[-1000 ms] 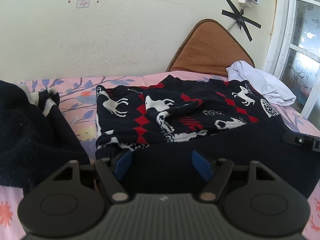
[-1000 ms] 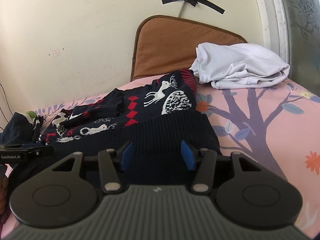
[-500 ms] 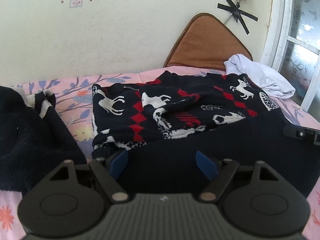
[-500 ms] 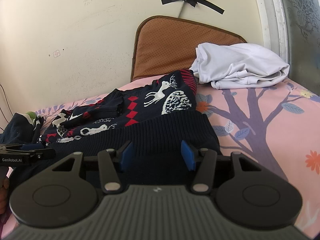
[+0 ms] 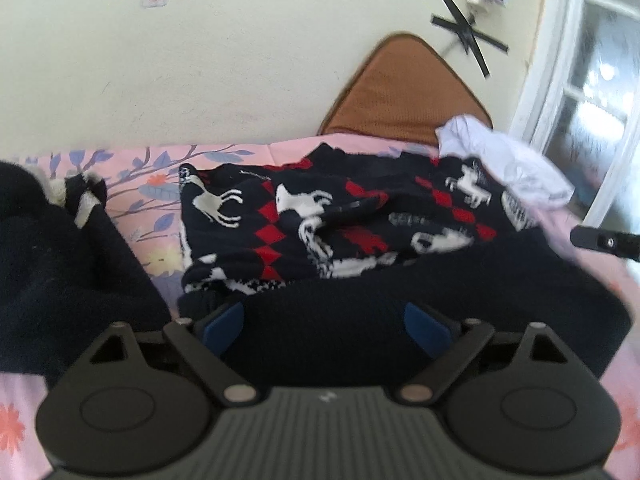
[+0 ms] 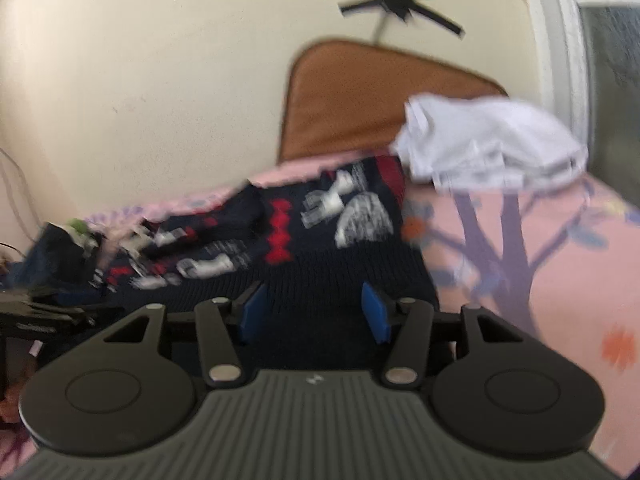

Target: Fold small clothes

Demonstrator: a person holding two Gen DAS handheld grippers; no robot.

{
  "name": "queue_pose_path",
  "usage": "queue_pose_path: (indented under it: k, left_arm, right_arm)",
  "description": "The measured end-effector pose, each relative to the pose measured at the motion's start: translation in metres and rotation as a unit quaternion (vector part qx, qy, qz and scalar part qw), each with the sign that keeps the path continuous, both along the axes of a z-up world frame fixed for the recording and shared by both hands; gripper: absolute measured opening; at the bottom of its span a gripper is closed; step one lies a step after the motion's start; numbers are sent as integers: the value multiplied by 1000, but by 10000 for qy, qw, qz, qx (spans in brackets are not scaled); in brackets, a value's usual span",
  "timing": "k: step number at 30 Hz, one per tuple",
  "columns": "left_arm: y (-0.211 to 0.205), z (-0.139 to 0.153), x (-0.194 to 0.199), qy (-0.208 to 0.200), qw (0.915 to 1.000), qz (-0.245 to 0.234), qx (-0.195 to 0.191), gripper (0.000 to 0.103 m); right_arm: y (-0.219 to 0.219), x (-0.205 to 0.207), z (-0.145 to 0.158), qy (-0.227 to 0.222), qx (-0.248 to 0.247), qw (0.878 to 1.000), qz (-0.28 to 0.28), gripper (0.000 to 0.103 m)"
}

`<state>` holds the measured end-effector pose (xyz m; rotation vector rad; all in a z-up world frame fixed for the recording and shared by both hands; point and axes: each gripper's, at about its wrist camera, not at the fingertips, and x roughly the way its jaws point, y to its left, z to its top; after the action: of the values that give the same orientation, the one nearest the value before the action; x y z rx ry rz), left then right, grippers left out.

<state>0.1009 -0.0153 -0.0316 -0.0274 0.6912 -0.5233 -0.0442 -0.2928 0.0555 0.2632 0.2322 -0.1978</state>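
While left gripper [image 5: 324, 322] opens, sweater [image 5: 360, 240] hem between pads, right gripper [image 6: 314, 310] grip unclear.

This is a bedroom in a home. A bed with a pink bedsheet [image 6: 520, 264] printed with trees and flowers fills the view, and clothes lie on it. Behind the bed is a painted cream wall [image 5: 240, 72] with a brown cushion [image 6: 352, 96] leaning on it, and a white-framed window [image 5: 592, 92] is beside the bed.
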Motion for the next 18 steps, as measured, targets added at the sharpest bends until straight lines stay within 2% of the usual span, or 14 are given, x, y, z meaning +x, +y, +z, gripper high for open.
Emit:
queue_pose_path:
  k: [3,6,8,13,15,18]
  left_arm:
    - [12,35,16,-99,9990,-17,-442,91]
    - [1,69,52,-270,9991,118,-291,91]
    - [-18,79,89,-224,9997,18,-75,91]
    - [-82,55,173,112,9976,55,674,91]
    - [-99,38,199,400,9961,107,785,91]
    - [-111,16,223,699,9937,277,829,91]
  right_arm:
    - [-13,13,35,-65,-157,9995,249,56]
    - [-36,58,65,163,-207,9982,535,57]
    - [-55,99,72,382,-166,9970,653,58]
    - [-100,202,63,1052,348,9917,658,64]
    - [-110,234,52,1342,473,9863,839,73]
    - [-116,262,35,1632,526,9804,968,74]
